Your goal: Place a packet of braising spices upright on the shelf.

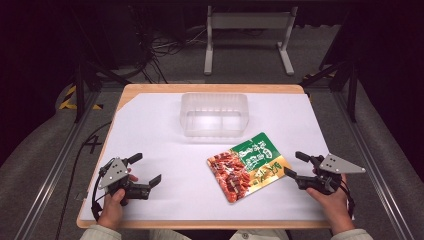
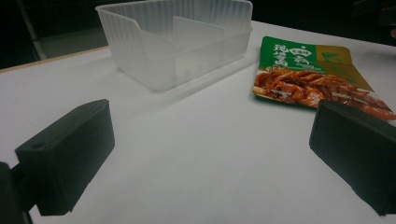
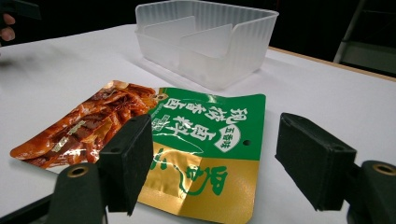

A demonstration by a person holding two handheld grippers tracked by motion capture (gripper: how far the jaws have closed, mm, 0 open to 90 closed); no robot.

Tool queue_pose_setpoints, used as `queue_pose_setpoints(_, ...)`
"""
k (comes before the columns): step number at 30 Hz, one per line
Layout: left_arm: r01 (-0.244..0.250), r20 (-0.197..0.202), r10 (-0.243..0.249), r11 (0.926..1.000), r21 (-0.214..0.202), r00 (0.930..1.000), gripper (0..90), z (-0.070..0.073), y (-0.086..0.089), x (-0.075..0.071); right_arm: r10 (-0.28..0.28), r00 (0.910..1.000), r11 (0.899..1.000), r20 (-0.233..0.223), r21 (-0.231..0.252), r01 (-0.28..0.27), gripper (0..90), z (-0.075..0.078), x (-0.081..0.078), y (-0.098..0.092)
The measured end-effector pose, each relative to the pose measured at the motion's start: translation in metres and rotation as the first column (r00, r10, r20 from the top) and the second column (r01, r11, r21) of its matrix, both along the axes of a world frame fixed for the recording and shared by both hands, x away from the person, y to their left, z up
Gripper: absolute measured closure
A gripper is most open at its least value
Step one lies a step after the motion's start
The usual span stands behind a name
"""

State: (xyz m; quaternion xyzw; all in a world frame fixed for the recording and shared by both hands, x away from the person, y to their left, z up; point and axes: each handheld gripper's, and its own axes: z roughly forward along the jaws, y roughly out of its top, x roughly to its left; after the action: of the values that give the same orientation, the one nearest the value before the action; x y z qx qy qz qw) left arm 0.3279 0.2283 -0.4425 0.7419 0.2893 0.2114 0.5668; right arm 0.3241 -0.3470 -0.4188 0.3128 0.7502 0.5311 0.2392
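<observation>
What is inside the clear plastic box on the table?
The clear plastic box holds only two upright translucent dividers, and no goods lie between them. The snack packet lies outside it, on the white table cover. Nothing hides the interior.

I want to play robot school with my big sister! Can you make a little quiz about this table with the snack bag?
1. True or false: the snack packet lies inside the clear plastic bin.
2. Which gripper is nearer the packet: A, the left gripper, or B, the right gripper?
3. What is between the right gripper's jaws?

Key
1. False: it lies flat on the white table, in front of the bin.
2. B.
3. Nothing is gripped; the jaws stand open just short of the packet's edge.
</observation>
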Motion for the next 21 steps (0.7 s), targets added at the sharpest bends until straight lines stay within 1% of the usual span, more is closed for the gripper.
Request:
queue_pose_setpoints(4, 0.001, 0.005, -0.001, 1.0, 0.0, 1.0, 0.8, 0.001, -0.001, -0.001, -0.006, 0.9999, 1.0, -0.01, -0.006, 0.006, 25.8, 0.001, 0.001, 0.0)
queue_pose_setpoints(6, 0.001, 0.0, -0.001, 1.0, -0.009, 1.0, 0.8, 0.001, -0.002, -0.001, -0.007, 0.9999, 1.0, -0.008, -0.008, 0.007, 24.9, 0.002, 0.002, 0.0)
queue_pose_setpoints(7, 0.003, 0.002, -0.003, 1.0, -0.004, 1.0, 0.7, 0.001, -0.002, -0.001, -0.008, 0.9999, 1.0, -0.007, -0.008, 0.008, 24.4, 0.003, 0.003, 0.0)
queue_pose_setpoints(12, 0.001, -0.004, -0.002, 1.0, -0.007, 1.0, 0.6, 0.001, -0.001, -0.001, -0.015, 0.9999, 1.0, 0.005, -0.026, 0.015, 22.7, 0.011, 0.007, -0.001)
queue_pose_setpoints(17, -0.003, 0.001, 0.003, 1.0, -0.005, 1.0, 0.6, 0.001, 0.0, -0.002, -0.002, 0.9999, 0.999, 0.01, -0.04, 0.002, 22.9, 0.021, 0.012, 0.001)
queue_pose_setpoints(20, -0.005, 0.0, 0.005, 1.0, -0.003, 1.0, 0.6, 0.001, 0.0, -0.002, 0.011, 0.9998, 0.999, 0.014, -0.039, -0.01, 23.1, 0.028, 0.013, 0.004)
queue_pose_setpoints(21, -0.005, 0.0, 0.005, 1.0, -0.003, 1.0, 0.6, 0.001, 0.0, -0.002, 0.011, 0.9998, 0.999, 0.014, -0.039, -0.01, 23.1, 0.028, 0.013, 0.004)
